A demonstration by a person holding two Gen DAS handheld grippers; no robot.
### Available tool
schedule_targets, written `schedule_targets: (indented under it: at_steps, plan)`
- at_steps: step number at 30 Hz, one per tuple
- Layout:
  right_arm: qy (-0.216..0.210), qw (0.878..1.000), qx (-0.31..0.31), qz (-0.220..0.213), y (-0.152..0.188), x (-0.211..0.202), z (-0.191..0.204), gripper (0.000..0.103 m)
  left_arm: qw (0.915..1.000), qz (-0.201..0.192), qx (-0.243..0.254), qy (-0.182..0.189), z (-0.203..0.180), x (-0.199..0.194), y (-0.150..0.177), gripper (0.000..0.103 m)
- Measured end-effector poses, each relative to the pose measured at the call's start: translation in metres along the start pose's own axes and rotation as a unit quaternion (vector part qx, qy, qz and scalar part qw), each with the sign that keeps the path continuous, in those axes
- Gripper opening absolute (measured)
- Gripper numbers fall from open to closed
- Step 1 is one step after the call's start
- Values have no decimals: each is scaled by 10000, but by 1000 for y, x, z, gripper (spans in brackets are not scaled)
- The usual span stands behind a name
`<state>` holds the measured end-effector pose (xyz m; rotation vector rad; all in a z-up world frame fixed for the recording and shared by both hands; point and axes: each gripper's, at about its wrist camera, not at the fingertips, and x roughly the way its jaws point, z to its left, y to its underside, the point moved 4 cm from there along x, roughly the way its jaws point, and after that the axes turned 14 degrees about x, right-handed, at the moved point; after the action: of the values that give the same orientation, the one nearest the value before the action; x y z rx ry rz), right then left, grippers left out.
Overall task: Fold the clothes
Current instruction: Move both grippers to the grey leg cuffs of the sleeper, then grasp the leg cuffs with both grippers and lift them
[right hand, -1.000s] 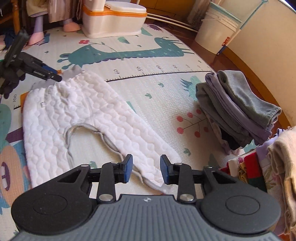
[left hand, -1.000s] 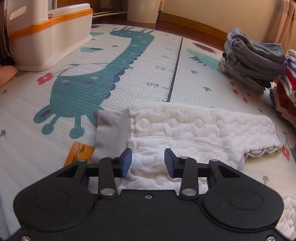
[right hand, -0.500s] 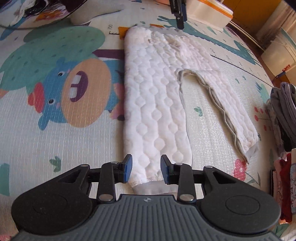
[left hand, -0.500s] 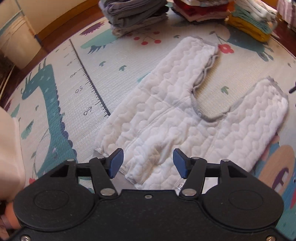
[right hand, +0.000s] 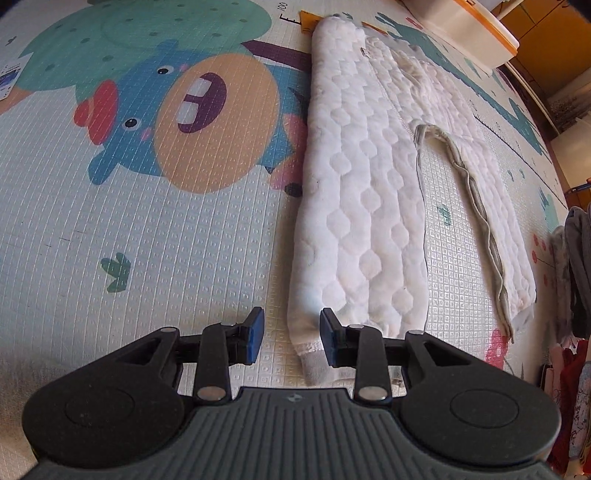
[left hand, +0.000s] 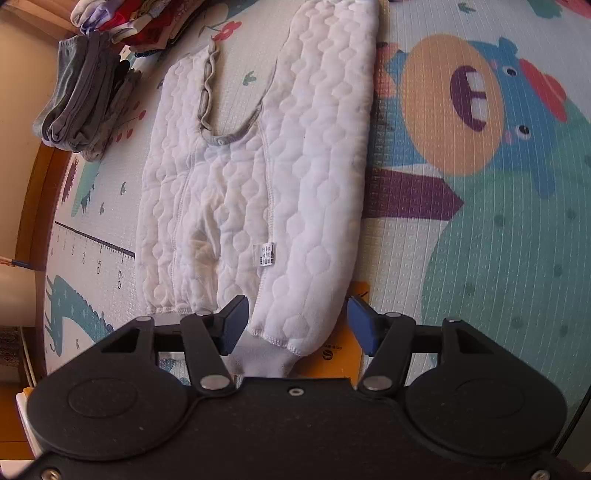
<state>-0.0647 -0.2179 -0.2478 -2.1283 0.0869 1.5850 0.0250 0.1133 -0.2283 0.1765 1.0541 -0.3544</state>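
White quilted baby pants (left hand: 258, 177) lie flat on the play mat, legs spread, with grey trim along the inner legs. My left gripper (left hand: 293, 325) is open at the waist end, its blue pads either side of the grey waistband (left hand: 264, 356). In the right wrist view the same pants (right hand: 365, 177) stretch away from me. My right gripper (right hand: 290, 334) is open at the cuff of the near leg, whose grey cuff (right hand: 314, 363) sits between the pads, closer to the right one. Nothing is clamped.
Stacks of folded clothes stand at the mat's edge: a grey pile (left hand: 81, 99) and coloured ones (left hand: 147, 22), also a pile (right hand: 576, 332) on the right. A white and orange potty (right hand: 472, 29) sits beyond the waistband. An orange card (left hand: 347, 343) lies under the waist.
Both grippers swung around the pants: the left went to the waistband corner and opened wider, the right came down to the cuff of the near leg.
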Motion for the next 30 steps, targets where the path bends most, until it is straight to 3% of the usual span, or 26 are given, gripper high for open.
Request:
schedule_targets:
  at_steps: [7, 11, 18, 24, 27, 29, 30]
  plan:
    - [-207, 9988, 442, -4, 2, 4, -11, 33, 9967, 240, 727, -272, -15, 24, 18, 49]
    - [-436, 9942, 981, 15, 4, 6, -24, 34, 9905, 296, 1282, -391, -26, 30, 24, 49]
    - [-614, 9818, 1798, 12, 3, 9, -38, 33, 9823, 265, 1738, -641, -38, 34, 24, 47]
    - [-184, 9946, 1006, -148, 1, 3, -21, 32, 9815, 252, 1812, -557, -38, 35, 22, 43]
    - [-143, 9971, 736, -134, 0, 6, -16, 30, 9837, 287, 1717, -456, -37, 37, 21, 29]
    - [-253, 9953, 930, -77, -2, 7, -22, 30, 9857, 297, 1618, -370, -36, 38, 20, 12]
    - [-292, 9941, 1046, -51, -3, 8, -25, 26, 9873, 287, 1529, -317, -36, 38, 19, 11]
